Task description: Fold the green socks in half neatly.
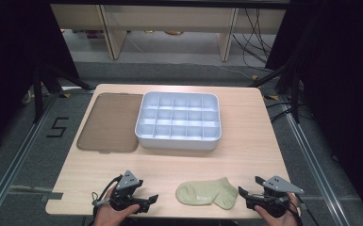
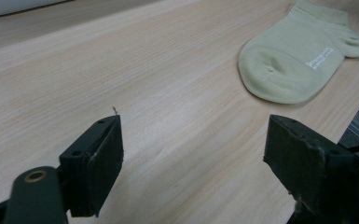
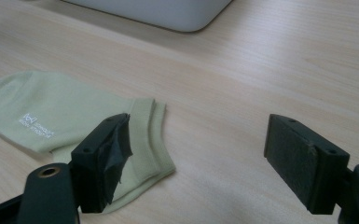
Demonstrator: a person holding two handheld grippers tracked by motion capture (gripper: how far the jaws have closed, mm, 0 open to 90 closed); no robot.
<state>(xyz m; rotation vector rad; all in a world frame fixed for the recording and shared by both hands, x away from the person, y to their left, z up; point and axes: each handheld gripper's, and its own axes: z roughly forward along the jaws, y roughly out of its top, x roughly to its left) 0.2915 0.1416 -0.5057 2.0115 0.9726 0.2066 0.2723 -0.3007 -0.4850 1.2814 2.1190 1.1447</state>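
A pale green ankle sock [image 1: 207, 193] of soft knit fabric lies flat on the light wooden counter [image 1: 245, 141], close to its near edge and between the two hands. Its rounded toe points toward the left gripper [image 1: 153, 198] and its ribbed cuff toward the right gripper [image 1: 242, 192]. A small white printed label shows on its upper side.

The left gripper, held in the person's left hand [image 1: 115, 213] at the near left of the counter, is released: its two black jaws stand wide apart over bare wood with nothing between them. In the left gripper view the sock [image 2: 298, 58] lies ahead and to the right, apart from the jaws.

The right gripper, held in the right hand [image 1: 283, 214] at the near right, is also released, with its jaws spread wide. In the right gripper view the sock's [image 3: 51, 116] cuff end lies just under and behind the left-hand jaw, whose pad lining looks torn; whether that jaw touches the fabric cannot be told. The other jaw stands over bare wood.

Farther back, mid-counter, sits a white plastic tray [image 1: 179, 140] divided into a grid of compartments. Just beside it to the left lies a flat, brownish translucent lid [image 1: 107, 123] with rounded corners.
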